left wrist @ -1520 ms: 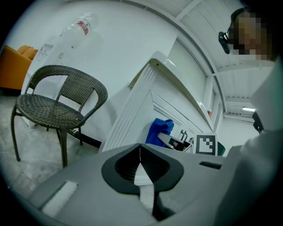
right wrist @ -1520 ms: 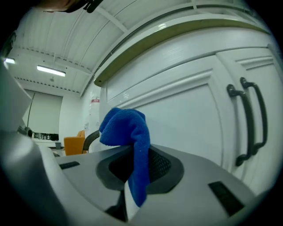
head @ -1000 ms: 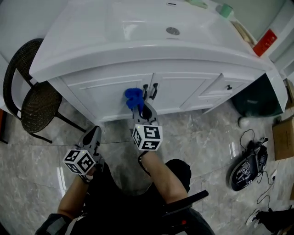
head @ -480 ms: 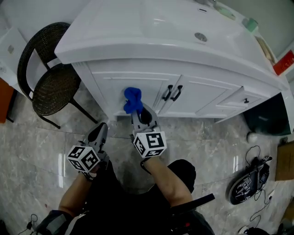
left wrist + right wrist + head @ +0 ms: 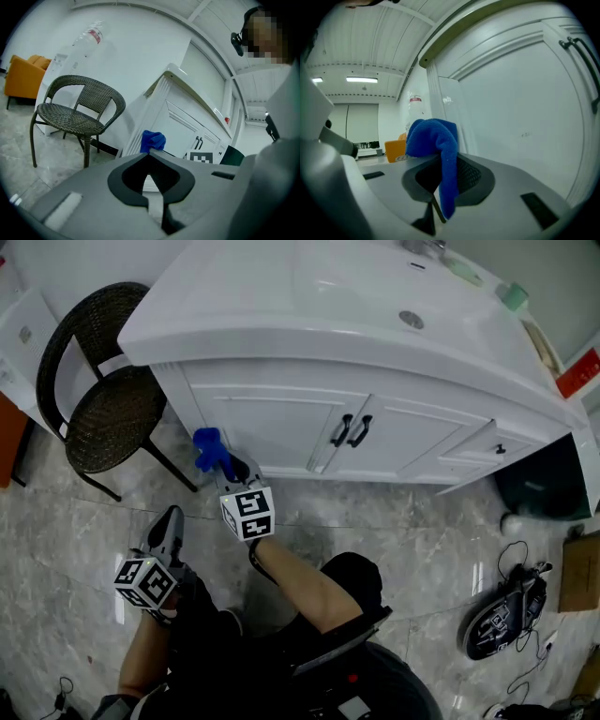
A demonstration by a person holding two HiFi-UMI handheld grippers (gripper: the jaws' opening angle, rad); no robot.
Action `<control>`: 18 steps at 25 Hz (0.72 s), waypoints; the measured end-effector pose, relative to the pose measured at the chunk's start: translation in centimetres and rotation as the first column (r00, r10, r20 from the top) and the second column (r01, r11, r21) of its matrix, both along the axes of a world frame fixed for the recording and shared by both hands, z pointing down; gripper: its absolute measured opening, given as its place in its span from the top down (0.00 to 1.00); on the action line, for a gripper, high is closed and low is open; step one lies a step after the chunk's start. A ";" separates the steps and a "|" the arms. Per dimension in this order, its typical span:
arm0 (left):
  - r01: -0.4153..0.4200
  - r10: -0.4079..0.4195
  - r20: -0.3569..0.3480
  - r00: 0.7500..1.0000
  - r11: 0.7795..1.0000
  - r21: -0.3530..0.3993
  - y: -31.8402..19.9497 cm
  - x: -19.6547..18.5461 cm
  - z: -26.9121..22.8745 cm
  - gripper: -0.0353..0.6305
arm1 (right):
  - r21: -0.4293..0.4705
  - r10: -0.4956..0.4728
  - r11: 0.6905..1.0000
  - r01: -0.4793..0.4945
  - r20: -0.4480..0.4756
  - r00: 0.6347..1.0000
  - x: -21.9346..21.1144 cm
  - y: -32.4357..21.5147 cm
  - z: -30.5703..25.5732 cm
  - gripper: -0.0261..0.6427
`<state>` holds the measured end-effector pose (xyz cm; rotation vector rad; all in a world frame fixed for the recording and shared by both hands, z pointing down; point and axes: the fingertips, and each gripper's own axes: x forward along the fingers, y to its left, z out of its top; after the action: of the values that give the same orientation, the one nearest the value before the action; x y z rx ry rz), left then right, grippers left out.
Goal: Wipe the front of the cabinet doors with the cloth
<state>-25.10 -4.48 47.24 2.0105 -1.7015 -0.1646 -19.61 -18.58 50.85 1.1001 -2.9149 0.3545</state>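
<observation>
My right gripper [image 5: 225,463] is shut on a blue cloth [image 5: 208,448], which bunches out past the jaw tips at the lower left corner of the white cabinet [image 5: 281,423]. In the right gripper view the cloth [image 5: 433,140] hangs over the closed jaws beside the left door panel [image 5: 520,117]. The left gripper view shows the same cloth [image 5: 152,139] against the cabinet's left edge. My left gripper [image 5: 165,529] is lower left, away from the cabinet, shut with nothing in it. Two black door handles [image 5: 348,431] sit at the doors' centre.
A dark wicker chair [image 5: 98,404] stands just left of the cabinet. A sink basin [image 5: 375,296] tops the white counter. A dark bin [image 5: 534,486] is at the cabinet's right, and a black device with cables [image 5: 506,610] lies on the marble floor.
My right gripper has swept the cloth leftward across the left door, from near the handles to the cabinet's lower left corner. The left gripper dropped back slightly to the lower left.
</observation>
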 end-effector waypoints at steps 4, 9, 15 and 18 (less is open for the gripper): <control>-0.017 0.017 0.003 1.000 1.000 0.005 -0.5 0.3 -0.1 0.94 | -0.033 0.104 0.994 -0.105 -0.010 0.994 4.0 -2.3 1.1 0.88; -0.107 0.107 -0.001 0.994 0.994 0.019 -2.6 3.5 -0.1 0.94 | -0.050 0.241 0.969 -0.242 -0.024 0.970 11.2 -4.1 1.8 0.88; -0.245 0.245 0.012 0.969 0.969 0.016 -4.1 8.8 0.3 0.94 | -0.077 0.395 0.914 -0.398 -0.047 0.917 19.3 -4.8 3.0 0.88; -0.298 0.297 0.040 0.954 0.954 0.018 -4.3 10.8 0.4 0.94 | -0.104 0.462 0.879 -0.465 -0.049 0.885 23.1 -5.0 3.6 0.88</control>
<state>-14.35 -8.77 47.65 2.2708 -1.4003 -0.0442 3.52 -23.54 54.43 1.7633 -2.5374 0.4972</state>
